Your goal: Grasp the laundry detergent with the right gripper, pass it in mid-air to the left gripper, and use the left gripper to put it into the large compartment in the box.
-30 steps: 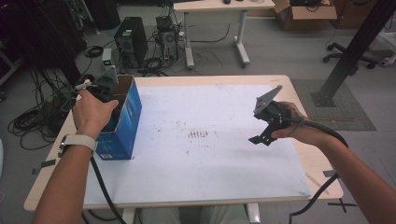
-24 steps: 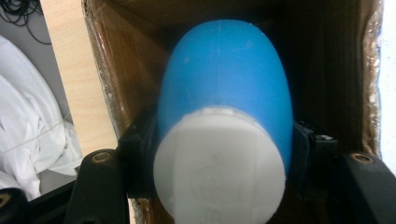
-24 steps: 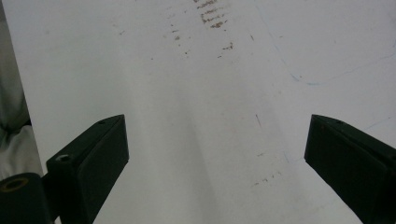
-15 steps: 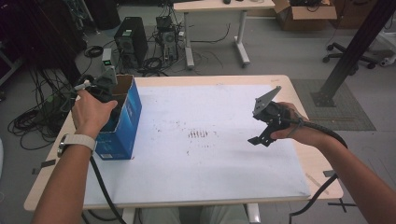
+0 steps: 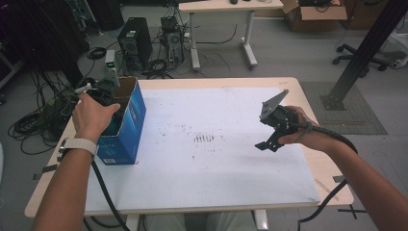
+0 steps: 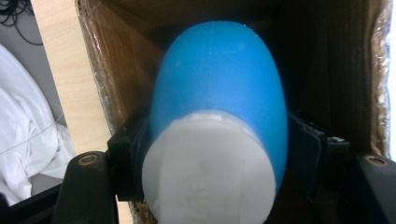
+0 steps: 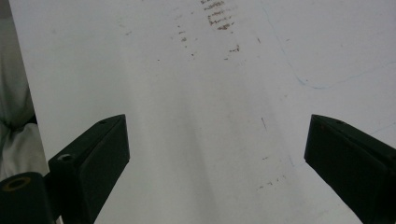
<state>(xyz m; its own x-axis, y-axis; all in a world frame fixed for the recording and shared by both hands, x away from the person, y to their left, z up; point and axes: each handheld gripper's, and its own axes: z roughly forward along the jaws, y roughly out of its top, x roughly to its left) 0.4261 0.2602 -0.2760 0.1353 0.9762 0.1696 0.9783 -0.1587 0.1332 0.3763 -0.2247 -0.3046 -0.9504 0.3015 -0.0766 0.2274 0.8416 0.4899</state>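
Note:
A blue bottle [image 6: 219, 74] with a white cap [image 6: 210, 172] points into a blue cardboard box [image 5: 126, 126] at the table's left edge. My left gripper [image 6: 217, 140] reaches down into that box, and its jaws have just been opening. The bottle still sits between them, with the pads close at its sides and no longer squeezing it. In the high view the hand covers the left gripper [image 5: 102, 91] at the box's open top. My right gripper [image 5: 267, 142] hovers over the white sheet [image 5: 211, 159] on the right, its jaws wide open [image 7: 215, 154] and empty.
The white sheet [image 7: 210, 70] carries dark scuff marks [image 5: 204, 138] near its middle. The box's brown inner walls [image 6: 126, 60] close in around the bottle. Cables and computer towers [image 5: 132, 43] lie on the floor beyond the table.
Neither hand has shifted. The left hand stays at the box's mouth and the right gripper hangs in the same spot over the sheet.

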